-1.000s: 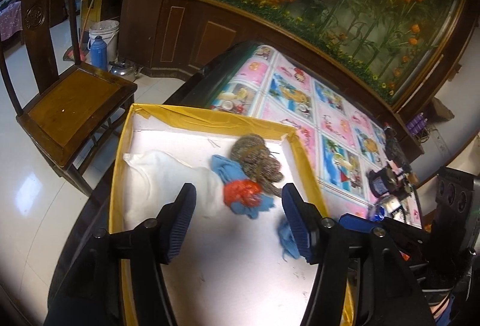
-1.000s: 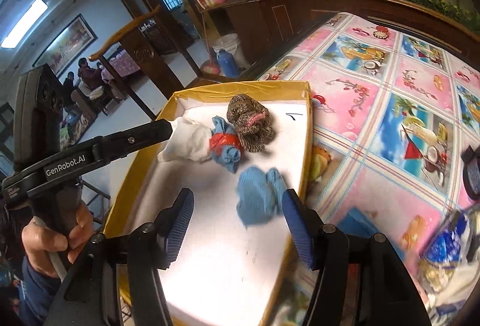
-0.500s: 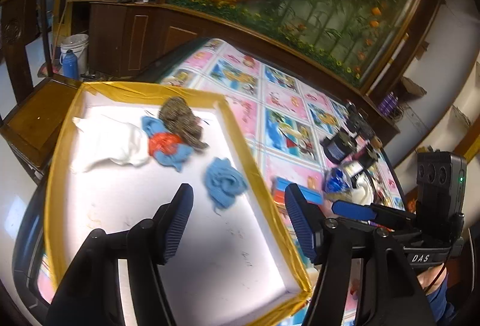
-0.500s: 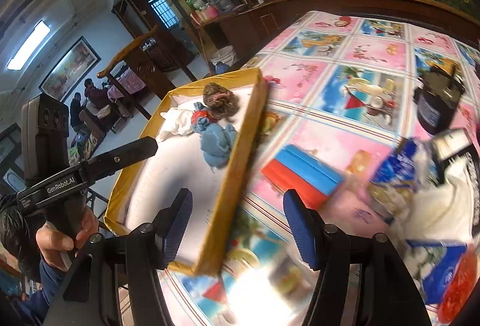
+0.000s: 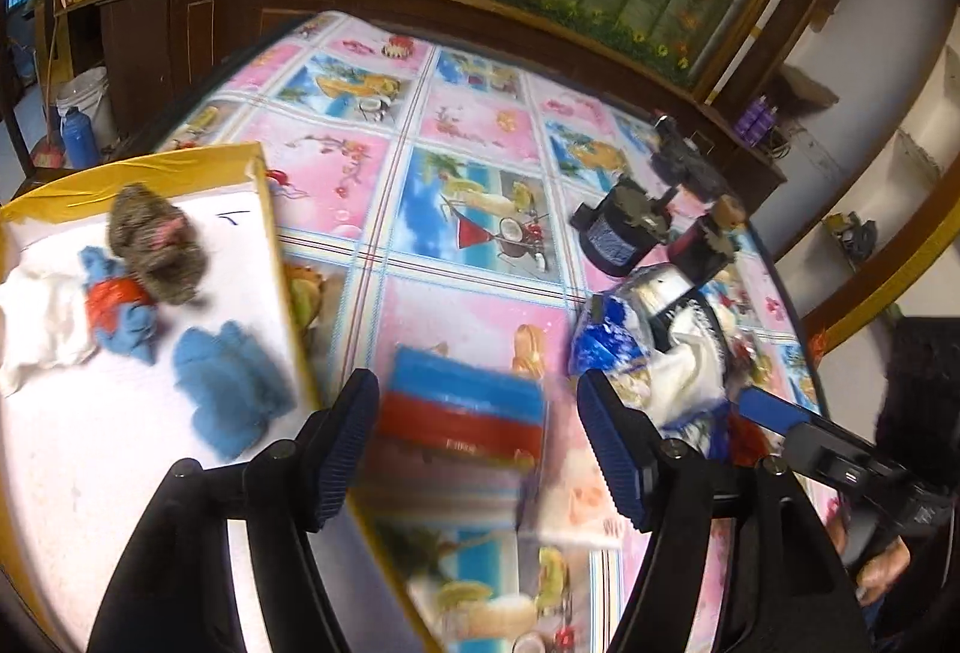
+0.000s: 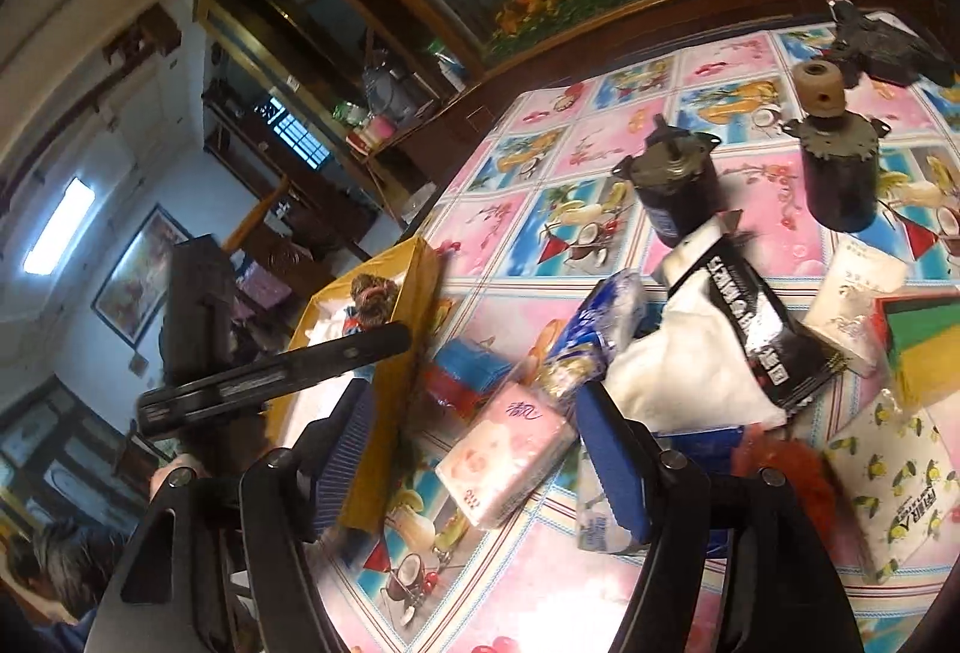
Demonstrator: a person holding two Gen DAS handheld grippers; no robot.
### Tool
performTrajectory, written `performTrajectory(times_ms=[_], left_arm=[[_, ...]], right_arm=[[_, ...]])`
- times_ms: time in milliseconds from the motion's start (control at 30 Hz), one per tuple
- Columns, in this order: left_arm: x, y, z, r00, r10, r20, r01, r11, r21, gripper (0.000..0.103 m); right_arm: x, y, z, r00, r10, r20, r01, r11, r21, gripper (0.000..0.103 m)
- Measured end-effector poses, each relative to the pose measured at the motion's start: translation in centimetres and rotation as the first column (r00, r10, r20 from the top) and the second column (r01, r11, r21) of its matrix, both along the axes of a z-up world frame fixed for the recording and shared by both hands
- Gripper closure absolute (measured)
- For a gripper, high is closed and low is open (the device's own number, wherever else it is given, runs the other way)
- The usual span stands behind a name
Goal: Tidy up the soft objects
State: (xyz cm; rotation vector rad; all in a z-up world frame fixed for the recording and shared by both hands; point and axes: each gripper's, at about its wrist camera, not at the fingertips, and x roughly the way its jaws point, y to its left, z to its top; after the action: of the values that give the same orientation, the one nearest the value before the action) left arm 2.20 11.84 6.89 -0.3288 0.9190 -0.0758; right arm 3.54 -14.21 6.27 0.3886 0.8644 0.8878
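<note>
- Left wrist view: the left gripper (image 5: 477,446) hangs with jaws opening and nothing pressed between them, over a blurred blue-and-red folded cloth (image 5: 465,407) lying on the bright picture-tile tablecloth (image 5: 480,125), just right of the tray.
- To its left, the yellow-rimmed white tray (image 5: 264,185) already holds a crumpled blue cloth (image 5: 231,389), a blue-and-red bundle (image 5: 120,308), a white cloth (image 5: 36,317) and a brown knitted ball (image 5: 156,245).
- Right wrist view: the right gripper (image 6: 474,464), jaws also opening and empty, hovers over a pink soft tissue pack (image 6: 504,452); a white cloth under a black wrapper (image 6: 690,371) lies beyond it, two dark cylindrical motors (image 6: 678,191) farther off.
- Judged step: reaching for the next soft item from the pile.
- The next move calls for lowering around one piece, closing, then carrying it left into the tray.
</note>
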Motion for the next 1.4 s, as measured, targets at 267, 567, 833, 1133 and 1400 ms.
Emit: performTrajectory(times_ms=[267,567,833,1133,1400], left_arm=[[5.4,-1.5,-3.5,0.987,0.023,-0.161,-0.022,1.0,0.013,0.035],[0.2,-5.5,-3.6,0.964,-0.154,-0.215,0.125,0.982,-0.144,0.032],[-6.5,-8.1,-3.1,0.964,-0.223,-0.142,0.193,0.961,-0.197,0.029],[-4.6,-12.8,-4.0,0.964,-0.218,-0.152,0.218,0.976,-0.02,0.017],[-4.7,-13.7,-5.7,0.985,-0.15,-0.085,0.162,0.974,0.161,0.039]], right_arm=[[0.5,-1.9,0.0,0.999,-0.026,-0.041,0.028,0.998,0.063,0.029],[0.6,-2.1,0.4,0.999,-0.041,-0.024,0.042,0.997,0.064,0.028],[0.3,-2.5,0.7,0.998,-0.06,-0.008,0.061,0.996,0.061,0.028],[0.3,-5.9,1.1,0.983,-0.178,0.034,0.179,0.984,-0.009,0.022],[1.2,-4.1,-1.3,0.99,-0.137,-0.017,0.134,0.983,-0.129,0.022]])
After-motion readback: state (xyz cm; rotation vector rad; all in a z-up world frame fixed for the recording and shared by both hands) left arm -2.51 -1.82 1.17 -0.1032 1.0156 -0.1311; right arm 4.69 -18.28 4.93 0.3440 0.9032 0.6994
